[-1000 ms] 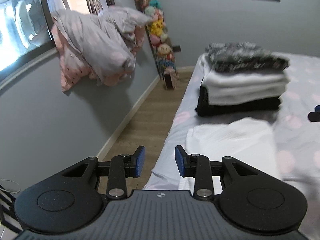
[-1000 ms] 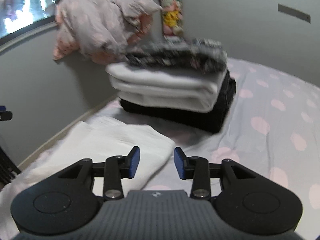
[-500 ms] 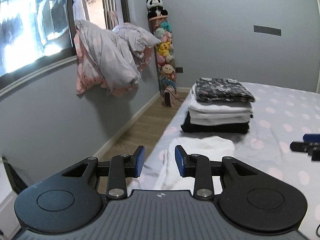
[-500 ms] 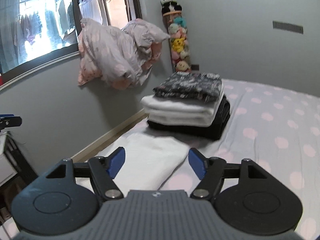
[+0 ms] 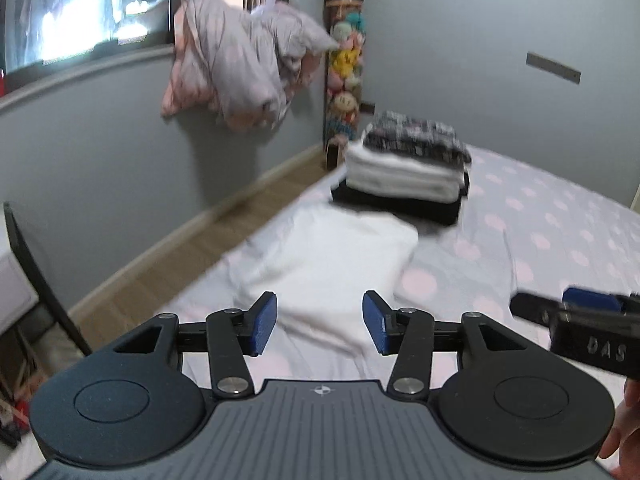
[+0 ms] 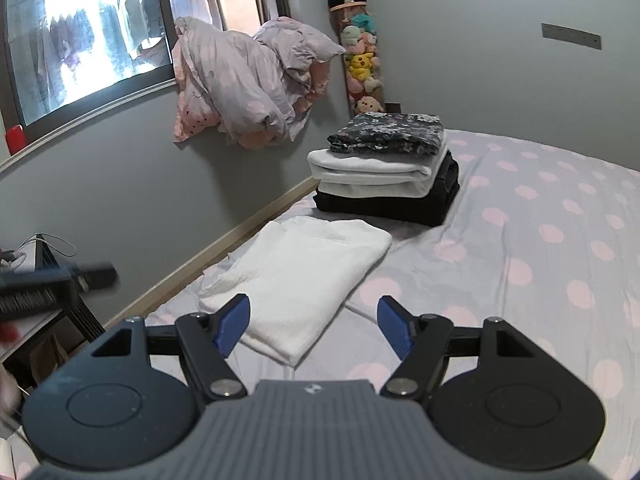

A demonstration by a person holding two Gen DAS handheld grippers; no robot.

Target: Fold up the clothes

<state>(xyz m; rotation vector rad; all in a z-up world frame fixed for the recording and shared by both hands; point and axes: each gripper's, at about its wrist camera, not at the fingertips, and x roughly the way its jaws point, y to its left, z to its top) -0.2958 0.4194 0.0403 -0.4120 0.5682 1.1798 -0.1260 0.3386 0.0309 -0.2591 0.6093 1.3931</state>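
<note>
On the spotted bed [image 6: 540, 208]: stack of folded clothes [image 6: 384, 172] finished; just before it, white garment [image 6: 304, 276] folded flat, not yet stacked. Left gripper [image 5: 319, 326], just opening, and right gripper [image 6: 314, 326]: wide, empty.

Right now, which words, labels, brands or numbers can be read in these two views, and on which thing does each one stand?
"DAS": raised letters on the black body of the right gripper, at the right edge of the left wrist view; blurred, and more letters may be cut off.
Round emblem on the left gripper housing: a mark, not letters.
Grey wall plate: no readable text.
</note>
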